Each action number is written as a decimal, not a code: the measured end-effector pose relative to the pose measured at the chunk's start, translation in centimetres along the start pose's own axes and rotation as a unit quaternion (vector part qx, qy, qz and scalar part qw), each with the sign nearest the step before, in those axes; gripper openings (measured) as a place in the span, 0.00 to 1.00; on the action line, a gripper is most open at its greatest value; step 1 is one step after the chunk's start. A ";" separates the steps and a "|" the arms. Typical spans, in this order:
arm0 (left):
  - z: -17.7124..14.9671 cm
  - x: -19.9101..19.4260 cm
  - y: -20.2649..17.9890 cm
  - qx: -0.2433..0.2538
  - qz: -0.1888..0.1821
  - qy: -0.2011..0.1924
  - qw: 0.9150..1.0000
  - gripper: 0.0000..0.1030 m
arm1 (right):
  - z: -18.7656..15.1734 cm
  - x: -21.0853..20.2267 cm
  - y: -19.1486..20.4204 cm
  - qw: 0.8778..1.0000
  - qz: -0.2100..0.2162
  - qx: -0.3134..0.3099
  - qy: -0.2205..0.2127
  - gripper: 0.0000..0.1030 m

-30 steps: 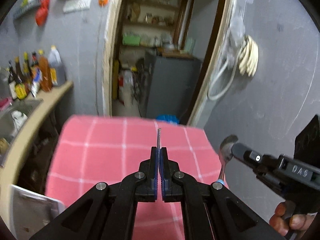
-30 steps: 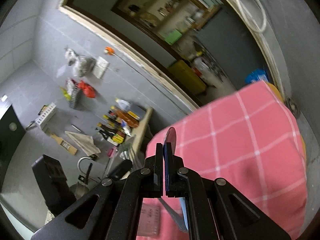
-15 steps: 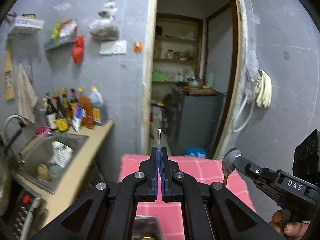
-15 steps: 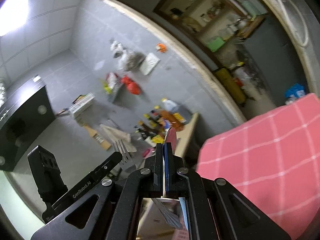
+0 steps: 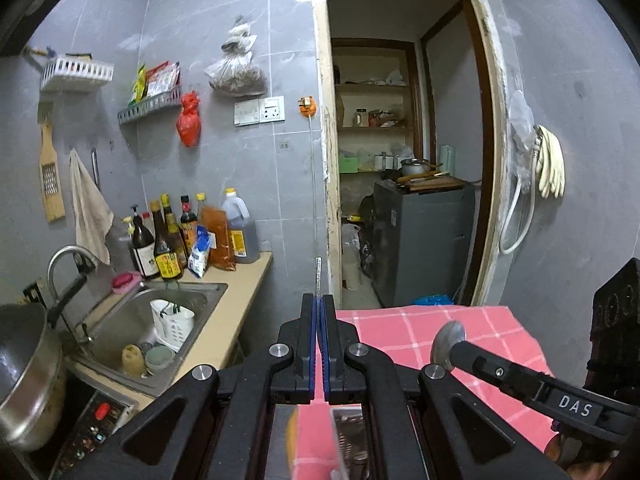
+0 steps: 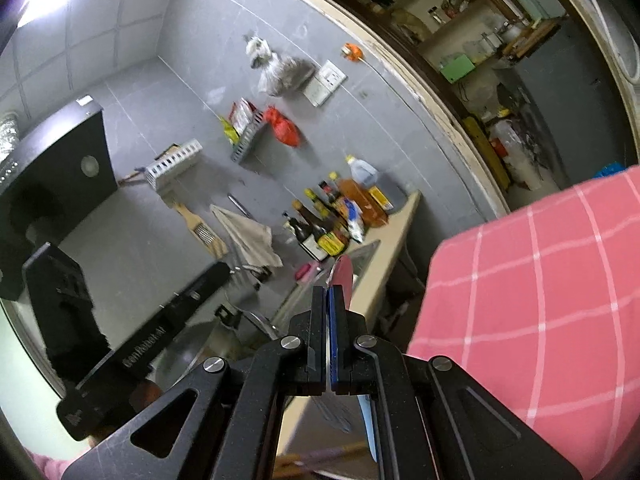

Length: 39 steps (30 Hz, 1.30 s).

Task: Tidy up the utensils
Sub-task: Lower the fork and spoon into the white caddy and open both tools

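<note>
1. The left gripper is clamped on a thin metal utensil seen edge-on; it sticks up past the fingertips, and which kind it is cannot be told from here.
2. The right gripper is clamped on a spoon, whose bowl pokes out beyond the tips.
3. In the left wrist view the right gripper comes in from the lower right with the spoon at its tip, held above the near right part of the pink checked cloth.
4. In the right wrist view the left gripper is blurred at the left.
5. The cloth fills the right of that view.
6. To the left lies a beige counter with a steel sink; a white jug stands in it.
7. Bottles stand at the far end of the counter against the grey wall.
8. A pot sits near left.
9. A doorway opens far centre.
</note>
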<state>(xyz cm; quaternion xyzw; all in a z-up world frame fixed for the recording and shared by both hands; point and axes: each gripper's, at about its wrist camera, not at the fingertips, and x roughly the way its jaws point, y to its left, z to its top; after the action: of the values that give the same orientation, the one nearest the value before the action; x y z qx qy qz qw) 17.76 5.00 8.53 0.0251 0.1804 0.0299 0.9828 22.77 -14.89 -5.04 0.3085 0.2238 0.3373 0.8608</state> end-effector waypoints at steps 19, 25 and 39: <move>-4.2 0.0 -0.3 0.001 -0.052 0.041 0.998 0.02 | -2.8 0.1 0.8 0.996 -0.056 -0.047 0.043 0.02; -5.8 0.4 -0.2 -0.012 -0.075 0.068 0.995 0.03 | -3.2 -0.3 1.2 0.994 -0.073 -0.063 0.058 0.02; -6.9 1.3 1.0 -0.062 -0.119 0.114 0.984 0.04 | -4.1 -1.0 2.1 0.990 -0.105 -0.068 0.070 0.03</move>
<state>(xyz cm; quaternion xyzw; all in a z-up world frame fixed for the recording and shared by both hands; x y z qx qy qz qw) 16.42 6.33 1.67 -0.0608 0.2903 -0.0738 0.9521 18.74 -12.84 -6.30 0.1999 0.2914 0.2805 0.8924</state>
